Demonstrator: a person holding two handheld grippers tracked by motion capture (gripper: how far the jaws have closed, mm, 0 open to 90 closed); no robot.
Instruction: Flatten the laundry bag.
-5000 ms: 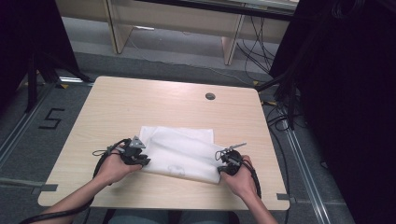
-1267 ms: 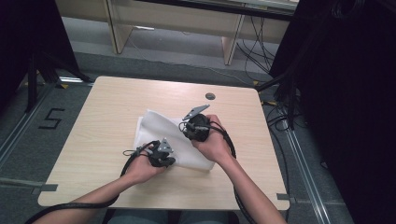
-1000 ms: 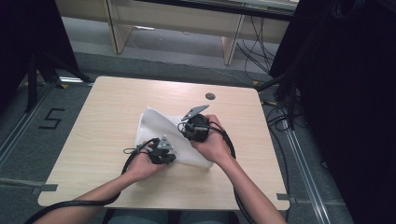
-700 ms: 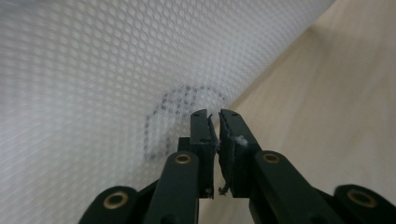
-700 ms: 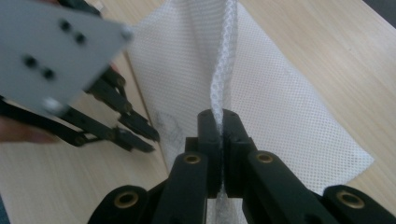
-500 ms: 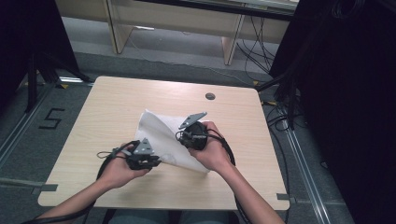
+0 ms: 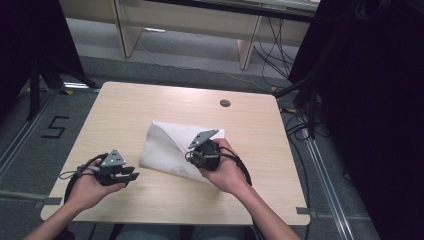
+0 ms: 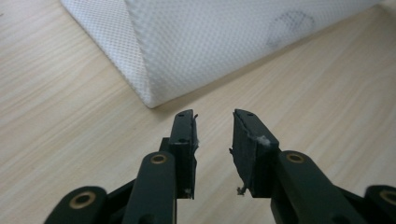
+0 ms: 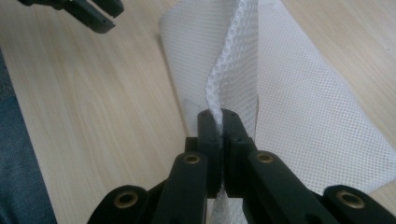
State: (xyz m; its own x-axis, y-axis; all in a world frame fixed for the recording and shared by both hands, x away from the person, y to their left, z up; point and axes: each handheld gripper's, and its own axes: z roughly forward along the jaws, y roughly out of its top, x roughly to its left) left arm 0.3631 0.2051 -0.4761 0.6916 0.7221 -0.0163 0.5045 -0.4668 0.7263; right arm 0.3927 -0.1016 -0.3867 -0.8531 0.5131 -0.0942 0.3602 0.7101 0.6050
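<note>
- Cloth (image 7: pixel 172 145) is a white mesh piece lying folded mid-table (image 7: pixel 125 110), long side running from the far left to the near right across the person's front
- right hand-held gripper (image 9: pixel 219 122) has its jaws pressed together on a raised fold of the mesh, so it's the nearer one by far, sitting right on the cloth
- left hand-held gripper (image 8: pixel 212 126) has just been opening, nothing between its jaws, and sits off to the left with the folded corner just ahead of its tips
- I'd guess the left goes forward to that near corner next
</note>
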